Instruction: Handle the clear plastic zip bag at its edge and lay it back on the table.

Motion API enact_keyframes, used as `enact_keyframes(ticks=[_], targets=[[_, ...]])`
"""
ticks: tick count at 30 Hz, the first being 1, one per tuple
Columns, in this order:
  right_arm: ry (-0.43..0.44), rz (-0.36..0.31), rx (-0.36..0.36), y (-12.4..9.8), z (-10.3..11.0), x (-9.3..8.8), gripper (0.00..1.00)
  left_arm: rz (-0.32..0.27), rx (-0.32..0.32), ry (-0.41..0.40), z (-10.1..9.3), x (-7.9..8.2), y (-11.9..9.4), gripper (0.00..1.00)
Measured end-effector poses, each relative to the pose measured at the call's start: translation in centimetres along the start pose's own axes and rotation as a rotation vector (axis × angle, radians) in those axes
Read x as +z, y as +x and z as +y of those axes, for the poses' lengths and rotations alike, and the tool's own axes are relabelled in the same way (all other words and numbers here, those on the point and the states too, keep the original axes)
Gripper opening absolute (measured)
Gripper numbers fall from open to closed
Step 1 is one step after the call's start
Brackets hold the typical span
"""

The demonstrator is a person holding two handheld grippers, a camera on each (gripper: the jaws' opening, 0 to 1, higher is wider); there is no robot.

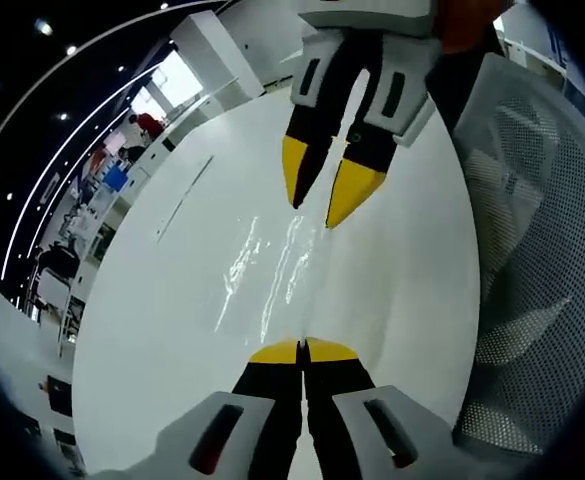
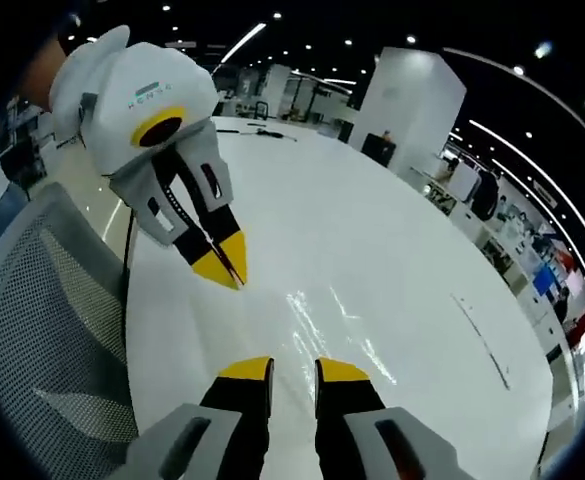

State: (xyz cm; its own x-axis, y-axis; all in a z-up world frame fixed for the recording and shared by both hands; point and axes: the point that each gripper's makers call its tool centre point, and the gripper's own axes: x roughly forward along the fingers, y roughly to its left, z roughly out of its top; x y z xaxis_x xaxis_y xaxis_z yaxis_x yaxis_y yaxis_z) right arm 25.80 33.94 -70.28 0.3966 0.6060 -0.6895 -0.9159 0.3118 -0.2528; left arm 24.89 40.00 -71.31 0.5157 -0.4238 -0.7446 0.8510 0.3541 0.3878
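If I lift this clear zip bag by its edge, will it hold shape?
Probably not: the clear zip bag lies flat and wrinkled on the table, so it looks thin and floppy. Its glossy film may slip from the shut left claw.

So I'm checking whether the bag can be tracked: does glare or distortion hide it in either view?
Left gripper view: the clear zip bag shows mainly as bright streaks of glare on the white table, its outline barely separable. Right gripper view: same ceiling-light glints on the bag; fisheye bends the table edge and mesh chair.
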Motion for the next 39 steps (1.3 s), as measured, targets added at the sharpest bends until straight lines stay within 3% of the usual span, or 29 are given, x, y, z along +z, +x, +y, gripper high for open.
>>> enact_keyframes(ticks=[26, 33, 39], targets=[[0.034, 0.042, 0.023, 0.5, 0.9, -1.1, 0.1, -0.004, -0.012, 0.043, -0.4, 0.2, 0.1, 0.0], [0.043, 0.048, 0.043, 1.0, 1.5, -1.4, 0.0, -0.013, -0.014, 0.057, -0.5, 0.6, 0.1, 0.0], [0.041, 0.047, 0.042, 1.1, 1.9, -1.4, 0.0, -0.023, -0.007, 0.047, -0.3, 0.6, 0.1, 0.0]])
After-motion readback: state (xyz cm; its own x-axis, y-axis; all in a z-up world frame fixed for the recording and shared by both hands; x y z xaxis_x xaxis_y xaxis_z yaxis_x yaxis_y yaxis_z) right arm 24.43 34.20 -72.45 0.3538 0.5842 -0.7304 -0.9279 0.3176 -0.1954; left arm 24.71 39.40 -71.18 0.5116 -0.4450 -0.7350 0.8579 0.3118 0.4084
